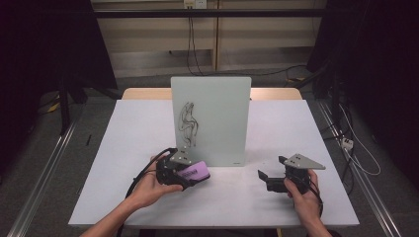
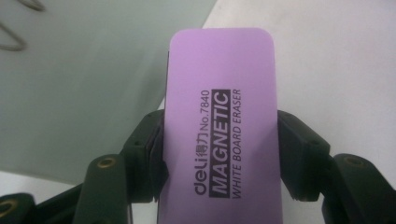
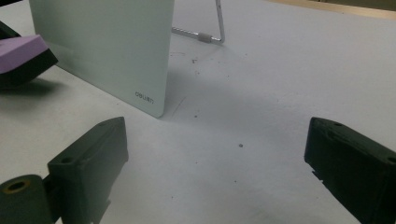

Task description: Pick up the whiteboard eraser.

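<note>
High view: my left gripper (image 1: 190, 174) clamps the purple eraser (image 1: 194, 172) just before the whiteboard (image 1: 217, 118); right gripper (image 1: 272, 174) gapes empty, beside it.

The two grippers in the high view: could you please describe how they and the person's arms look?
Both are black, blocky handheld units. The left gripper and the right gripper each carry a grey three-cornered plate with small holes on top. A black cable trails from the left one toward the table's near edge. Up close, the jaws are matte black with brass-coloured screw inserts. The forearms are bare, no sleeves visible; a dark band sits at the right wrist.
</note>
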`<action>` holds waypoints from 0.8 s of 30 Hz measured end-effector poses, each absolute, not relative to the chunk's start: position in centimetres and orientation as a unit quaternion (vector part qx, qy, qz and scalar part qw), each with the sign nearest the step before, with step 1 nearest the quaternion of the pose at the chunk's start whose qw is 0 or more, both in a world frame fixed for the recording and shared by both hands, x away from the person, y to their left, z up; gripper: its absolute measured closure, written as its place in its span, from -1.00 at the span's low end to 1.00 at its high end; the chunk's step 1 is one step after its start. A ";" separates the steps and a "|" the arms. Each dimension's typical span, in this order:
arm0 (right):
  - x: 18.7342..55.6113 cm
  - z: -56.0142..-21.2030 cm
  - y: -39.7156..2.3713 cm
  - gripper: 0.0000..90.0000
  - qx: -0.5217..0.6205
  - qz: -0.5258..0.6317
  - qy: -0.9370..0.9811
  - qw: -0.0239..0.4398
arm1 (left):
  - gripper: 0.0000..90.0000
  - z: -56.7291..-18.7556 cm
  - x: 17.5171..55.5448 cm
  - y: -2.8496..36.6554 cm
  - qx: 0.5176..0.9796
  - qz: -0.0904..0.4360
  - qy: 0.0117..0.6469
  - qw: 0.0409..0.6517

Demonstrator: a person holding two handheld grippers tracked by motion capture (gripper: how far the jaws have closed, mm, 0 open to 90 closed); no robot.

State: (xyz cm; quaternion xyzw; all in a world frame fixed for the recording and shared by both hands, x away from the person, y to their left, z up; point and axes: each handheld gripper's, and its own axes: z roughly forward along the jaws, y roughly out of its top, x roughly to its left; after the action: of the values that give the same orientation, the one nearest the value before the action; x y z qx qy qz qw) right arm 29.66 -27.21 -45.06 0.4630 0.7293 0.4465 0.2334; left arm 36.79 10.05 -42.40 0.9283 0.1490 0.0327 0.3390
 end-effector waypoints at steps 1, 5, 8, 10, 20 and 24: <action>29.7 -45.1 -27.2 -0.86 0.463 0.446 0.729 0.233 | -0.10 -42.3 36.8 10.2 0.926 0.035 0.152 0.344; 29.6 -45.0 -27.1 -0.86 0.461 0.444 0.732 0.236 | -0.10 -42.2 36.7 10.9 0.915 0.047 0.161 0.366; 29.5 -45.0 -27.1 -0.86 0.461 0.444 0.731 0.235 | -0.10 -42.1 36.7 11.3 0.910 0.043 0.168 0.376; 29.5 -45.1 -27.2 -0.86 0.463 0.446 0.730 0.234 | -0.10 -42.0 36.5 11.4 0.902 0.049 0.177 0.390; 29.1 -45.0 -27.5 -0.86 0.458 0.452 0.729 0.233 | -0.10 -41.2 36.5 12.1 0.883 0.067 0.189 0.425; 29.1 -44.9 -27.5 -0.86 0.458 0.452 0.730 0.233 | -0.10 -41.1 36.5 12.4 0.875 0.068 0.198 0.436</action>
State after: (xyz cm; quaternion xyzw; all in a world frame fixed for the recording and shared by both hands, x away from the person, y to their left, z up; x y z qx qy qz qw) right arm 29.15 -27.50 -44.95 0.4578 0.7295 0.4519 0.2325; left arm 36.51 12.39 -41.05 0.8755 0.1977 0.0678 0.4358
